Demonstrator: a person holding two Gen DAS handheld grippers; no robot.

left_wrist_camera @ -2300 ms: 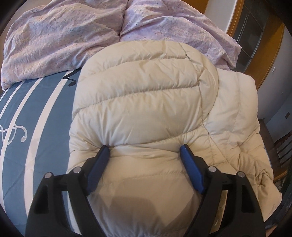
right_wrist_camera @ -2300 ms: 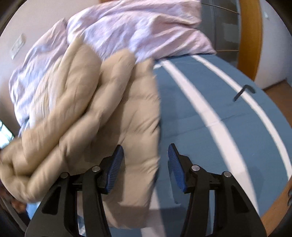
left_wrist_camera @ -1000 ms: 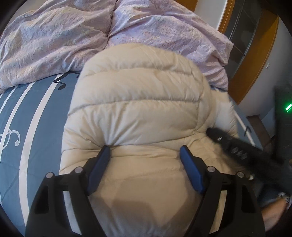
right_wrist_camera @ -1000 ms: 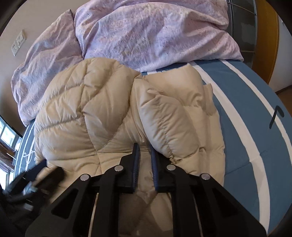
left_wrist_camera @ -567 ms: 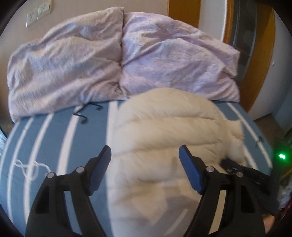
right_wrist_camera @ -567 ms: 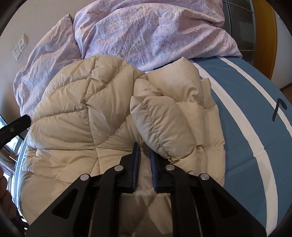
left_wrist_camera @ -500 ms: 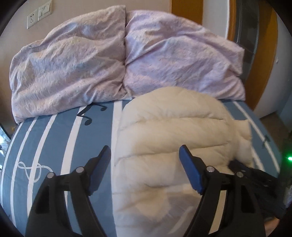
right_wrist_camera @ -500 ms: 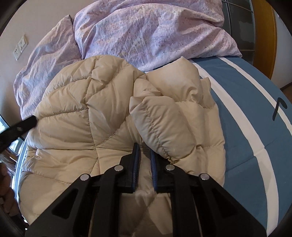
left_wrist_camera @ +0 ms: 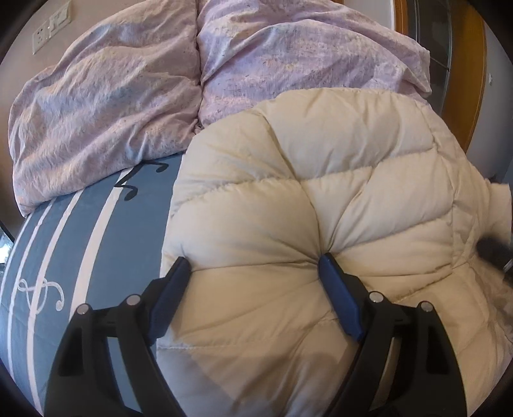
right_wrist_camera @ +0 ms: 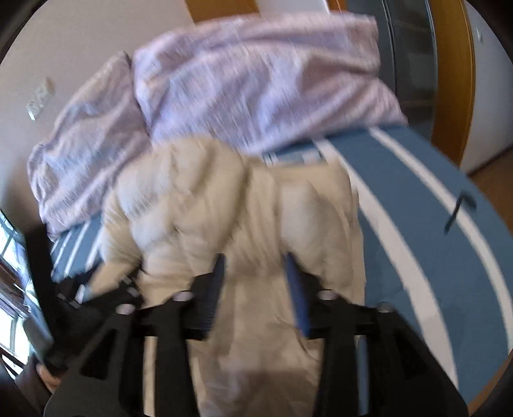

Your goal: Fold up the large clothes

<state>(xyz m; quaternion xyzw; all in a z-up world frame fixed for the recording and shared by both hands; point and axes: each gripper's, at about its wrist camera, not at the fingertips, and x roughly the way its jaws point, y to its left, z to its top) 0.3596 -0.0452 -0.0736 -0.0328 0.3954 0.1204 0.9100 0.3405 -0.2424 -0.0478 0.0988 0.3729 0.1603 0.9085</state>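
Both wrist views look steeply down, close over the jacket (left_wrist_camera: 320, 192).

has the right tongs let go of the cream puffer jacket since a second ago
Yes. The right tongs have just been opening, pulled back from the jacket; the pillows now sit lower in view.

Left gripper (left_wrist_camera: 251, 261) was held wide open, angled downward. Right gripper (right_wrist_camera: 255, 259) jaws had just been opening.

Bed (left_wrist_camera: 96, 231) ahead of me: blue striped sheet, two lilac pillows (left_wrist_camera: 105, 106) against beige wall, socket plate (left_wrist_camera: 51, 27), wood-framed door (left_wrist_camera: 461, 67) on the right.
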